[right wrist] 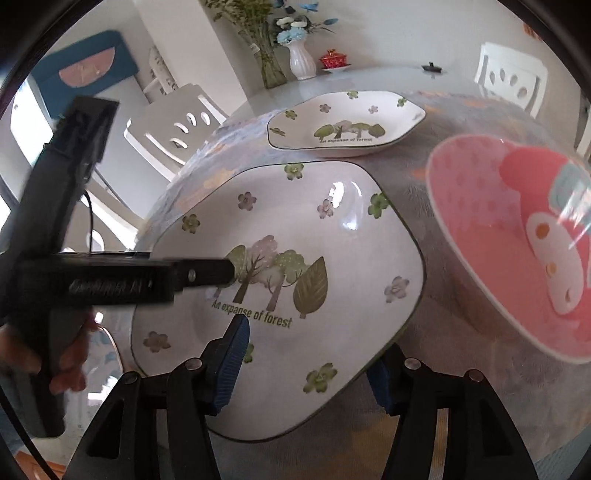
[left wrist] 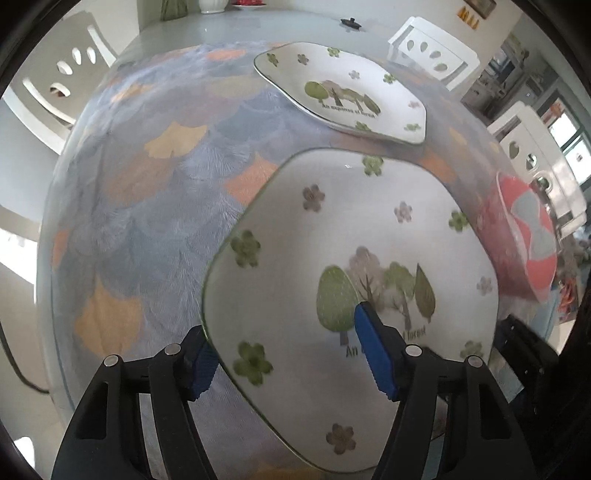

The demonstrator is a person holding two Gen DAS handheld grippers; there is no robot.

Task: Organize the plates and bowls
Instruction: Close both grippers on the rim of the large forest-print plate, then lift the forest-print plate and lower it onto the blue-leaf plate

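A large white forest-print plate [left wrist: 354, 251] [right wrist: 295, 280] fills the near part of both views. My left gripper [left wrist: 291, 350] straddles its left edge, one blue finger [left wrist: 373, 350] over the plate, the other [left wrist: 199, 363] under the rim, with the jaws apart. My right gripper [right wrist: 306, 365] straddles its near right edge the same way, one finger [right wrist: 231, 363] on top. The left gripper's body [right wrist: 110, 280] shows in the right wrist view. A second matching plate [left wrist: 343, 92] [right wrist: 347, 122] lies farther back. A pink bowl [left wrist: 524, 236] [right wrist: 517, 251] sits to the right.
The table has a blue-and-orange leaf-pattern cloth [left wrist: 147, 206]. White chairs [left wrist: 432, 51] [right wrist: 173, 129] stand around it. A white vase with flowers [right wrist: 301, 59], a red lidded dish [right wrist: 332, 61] and a small black lid [left wrist: 351, 23] stand at the far end.
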